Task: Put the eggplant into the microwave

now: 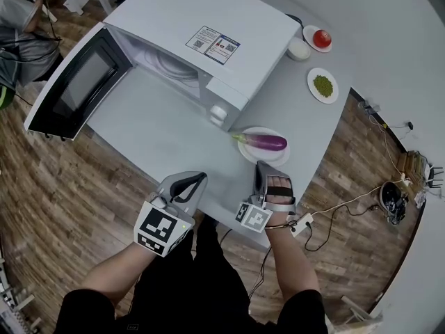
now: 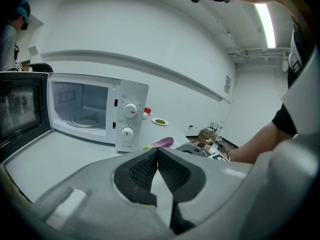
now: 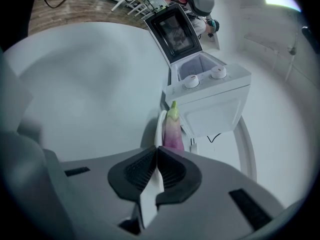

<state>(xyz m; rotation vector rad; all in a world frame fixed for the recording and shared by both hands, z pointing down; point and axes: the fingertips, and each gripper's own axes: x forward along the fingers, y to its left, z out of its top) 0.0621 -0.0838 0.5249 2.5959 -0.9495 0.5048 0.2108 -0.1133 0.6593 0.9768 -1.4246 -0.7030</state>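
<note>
A purple eggplant (image 1: pixel 268 141) with a green stem lies on a white plate (image 1: pixel 252 154) on the white table, just right of the microwave (image 1: pixel 208 33). The microwave's door (image 1: pixel 75 83) stands wide open and its glass turntable (image 1: pixel 170 65) shows inside. My right gripper (image 1: pixel 263 167) is shut and empty, its tips just short of the plate; its own view shows the eggplant (image 3: pixel 173 129) straight ahead of the jaws. My left gripper (image 1: pixel 198 179) is shut and empty, over the table in front of the microwave (image 2: pixel 92 111), with the eggplant (image 2: pixel 162 143) off to its right.
Behind the microwave stand a small white bowl (image 1: pixel 299 49), a plate with a tomato (image 1: pixel 321 38) and a plate of green bits (image 1: pixel 322 85). A white adapter and cable (image 1: pixel 327 218) hang off the table's near right edge. Wooden floor lies around the table.
</note>
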